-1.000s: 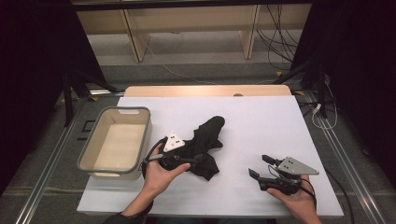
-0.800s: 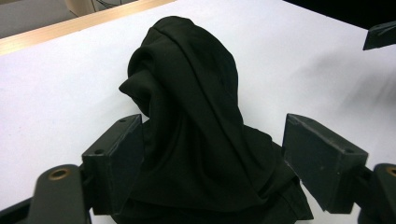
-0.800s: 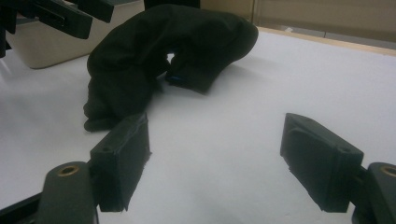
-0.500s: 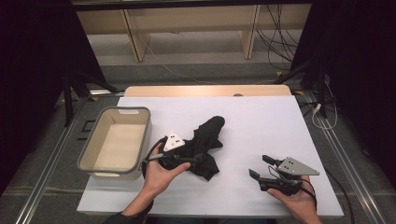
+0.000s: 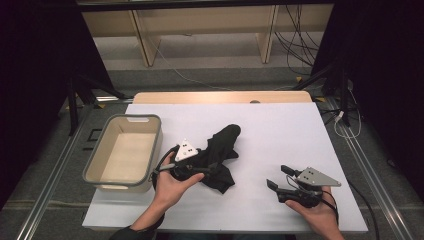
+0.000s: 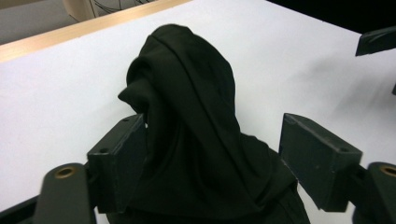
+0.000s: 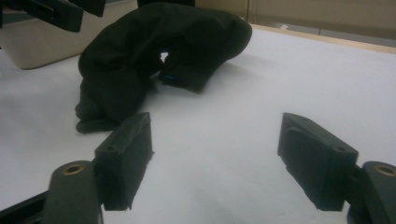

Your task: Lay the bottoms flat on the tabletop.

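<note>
A crumpled black cloth (image 5: 220, 155) lies in a heap on the white table (image 5: 290, 130), left of the middle. My left gripper (image 5: 209, 168) reaches into its near end from the left. In the left gripper view the cloth (image 6: 191, 140) lies between the jaws of that gripper (image 6: 212, 126); the left pad touches the fabric and the right pad stands apart from it. These jaws have just been closing a little around the cloth. My right gripper (image 5: 279, 177) rests low at the front right, open, with bare table between its jaws (image 7: 215, 122) and the cloth (image 7: 159, 46) farther off.
A beige bin (image 5: 150, 150) with a grey rim stands at the table's left edge, just beside my left hand. A wooden strip (image 5: 220, 97) runs along the far edge. Cables and shelf legs lie on the floor beyond.
</note>
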